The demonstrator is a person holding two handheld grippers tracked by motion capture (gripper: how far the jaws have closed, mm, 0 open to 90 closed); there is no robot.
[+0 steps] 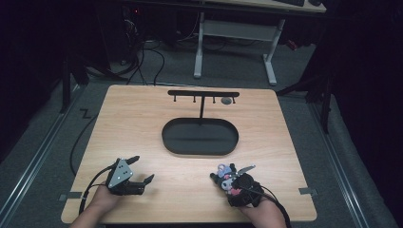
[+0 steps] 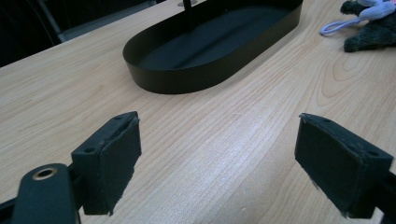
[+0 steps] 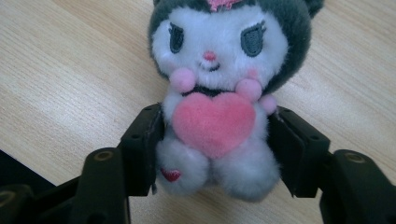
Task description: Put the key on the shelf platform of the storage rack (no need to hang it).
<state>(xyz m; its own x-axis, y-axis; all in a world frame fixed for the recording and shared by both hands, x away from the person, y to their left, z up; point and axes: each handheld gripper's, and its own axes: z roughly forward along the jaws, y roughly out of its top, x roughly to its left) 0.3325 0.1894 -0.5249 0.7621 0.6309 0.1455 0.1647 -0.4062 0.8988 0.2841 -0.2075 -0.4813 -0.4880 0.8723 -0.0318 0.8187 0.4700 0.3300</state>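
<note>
Wooden desk (image 1: 142,123) carries a black oval tray (image 1: 200,137); right gripper (image 3: 212,140) fingers clamp the plush doll (image 3: 219,84), whose face the right gripper view shows; left gripper (image 2: 219,158) fingers spread apart.

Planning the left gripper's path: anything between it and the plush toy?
Bare tabletop; high view shows nothing between left gripper and plush toy.

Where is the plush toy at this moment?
In the high view the plush toy is at the table's front right, clamped in the right gripper, nearer the person than the black oval tray.
</note>
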